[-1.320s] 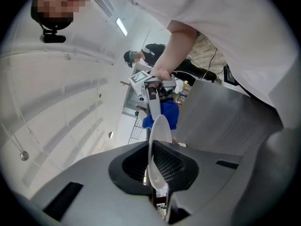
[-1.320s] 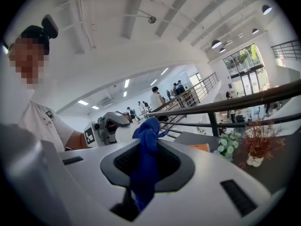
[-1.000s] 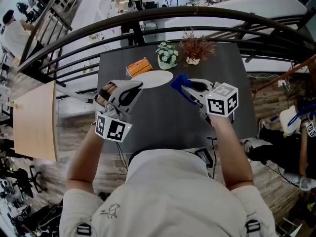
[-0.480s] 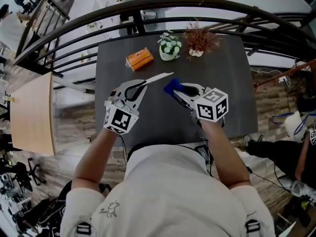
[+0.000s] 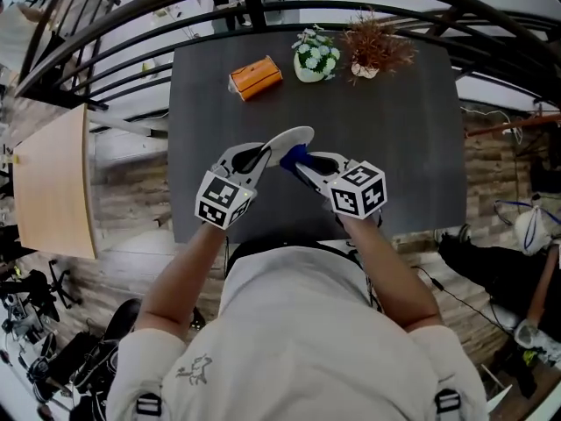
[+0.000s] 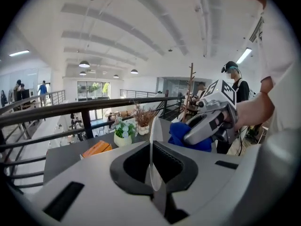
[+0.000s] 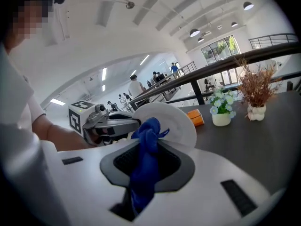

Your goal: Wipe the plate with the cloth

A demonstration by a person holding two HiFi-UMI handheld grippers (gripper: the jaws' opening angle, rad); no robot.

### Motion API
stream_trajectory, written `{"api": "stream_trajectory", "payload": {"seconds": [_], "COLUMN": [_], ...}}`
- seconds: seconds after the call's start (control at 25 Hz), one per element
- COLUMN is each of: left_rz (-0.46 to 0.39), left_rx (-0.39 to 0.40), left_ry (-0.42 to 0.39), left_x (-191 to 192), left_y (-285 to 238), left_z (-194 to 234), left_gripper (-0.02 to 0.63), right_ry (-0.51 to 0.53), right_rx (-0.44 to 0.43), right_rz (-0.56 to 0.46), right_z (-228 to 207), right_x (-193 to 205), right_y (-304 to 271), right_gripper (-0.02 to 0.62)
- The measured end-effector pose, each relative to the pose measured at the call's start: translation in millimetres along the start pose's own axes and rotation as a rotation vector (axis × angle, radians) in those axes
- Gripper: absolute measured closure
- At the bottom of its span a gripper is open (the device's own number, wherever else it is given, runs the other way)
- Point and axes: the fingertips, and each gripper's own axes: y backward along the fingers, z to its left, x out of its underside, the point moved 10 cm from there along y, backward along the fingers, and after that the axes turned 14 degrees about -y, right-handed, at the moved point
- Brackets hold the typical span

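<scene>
My left gripper [image 5: 263, 155] is shut on the rim of a white plate [image 5: 290, 139], which stands tilted on edge above the near part of the dark table [image 5: 403, 147]. In the left gripper view the plate [image 6: 151, 142] shows edge-on between the jaws. A bunched blue cloth [image 5: 293, 157] is clamped in my right gripper [image 5: 302, 167], which is shut on it. The right gripper view shows the cloth [image 7: 146, 149] up against the plate's face [image 7: 178, 121], with the left gripper [image 7: 113, 122] behind it. From the left gripper view, cloth [image 6: 178, 134] and right gripper [image 6: 207, 122] lie just right of the plate.
At the table's far side stand an orange box [image 5: 255, 78], a white pot of flowers [image 5: 316, 60] and a small vase of dried twigs [image 5: 375, 53]. A dark railing [image 5: 131, 46] runs behind the table. A light wooden tabletop [image 5: 53, 182] lies left.
Both grippers have come down and in toward the person's body. The left one has rolled, tipping the plate from flat toward its edge. Cloth and plate have closed up.
</scene>
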Motion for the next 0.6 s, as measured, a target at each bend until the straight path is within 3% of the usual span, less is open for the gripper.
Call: {"api": "stream_trajectory", "payload": {"seconds": [0.2,0.48,0.6], "left_rz": [0.040,0.072,0.094], "left_rx": [0.038,0.098,0.102], "left_ry": [0.169,0.555,0.674], "left_x": [40,115,145], "left_y": [-9,-18,-19], "left_z": [-1,8,9], "left_gripper": [0.588,0.588,0.588], "right_ry": [-0.035,-0.099,-0.122], "right_rx": [0.024,0.060,0.076], "right_rz": [0.049,0.107,0.131], "right_z": [-9,-26,-31], "right_x": [21,49,61], "right_y": [-26,-67,-79], "right_gripper": [0.525,0.525,0.525]}}
